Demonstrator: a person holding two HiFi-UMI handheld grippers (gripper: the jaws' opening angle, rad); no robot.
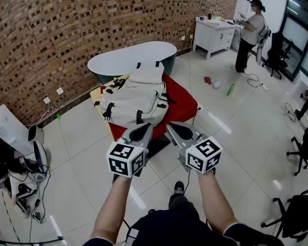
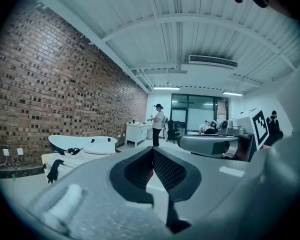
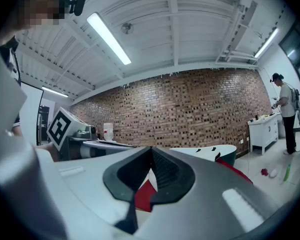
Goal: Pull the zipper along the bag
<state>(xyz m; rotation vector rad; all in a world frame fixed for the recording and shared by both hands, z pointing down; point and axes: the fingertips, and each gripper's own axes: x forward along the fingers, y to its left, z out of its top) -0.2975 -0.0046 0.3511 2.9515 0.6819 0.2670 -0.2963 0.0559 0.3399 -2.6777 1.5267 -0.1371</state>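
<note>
A cream-white backpack (image 1: pixel 134 100) with black straps lies on a low table under a red cloth (image 1: pixel 180 105). Both grippers hover side by side in front of it, short of the bag and touching nothing. The left gripper (image 1: pixel 144 128) points at the bag's near end with its jaws closed together and nothing between them. My right gripper (image 1: pixel 173 127) sits beside it, also shut and empty. In the left gripper view the bag (image 2: pixel 75 156) shows low at the left, beyond the left gripper (image 2: pixel 152 150). The right gripper (image 3: pixel 151 151) shows a bit of red cloth (image 3: pixel 146 195) under its tips.
A white tub-shaped table (image 1: pixel 131 57) stands behind the bag by the brick wall. A person (image 1: pixel 249 32) stands at a white cabinet (image 1: pixel 213 35) at the far right. Small items (image 1: pixel 218 85) lie on the tiled floor. Office chairs (image 1: pixel 297 152) stand at the right, cluttered gear (image 1: pixel 15 163) at the left.
</note>
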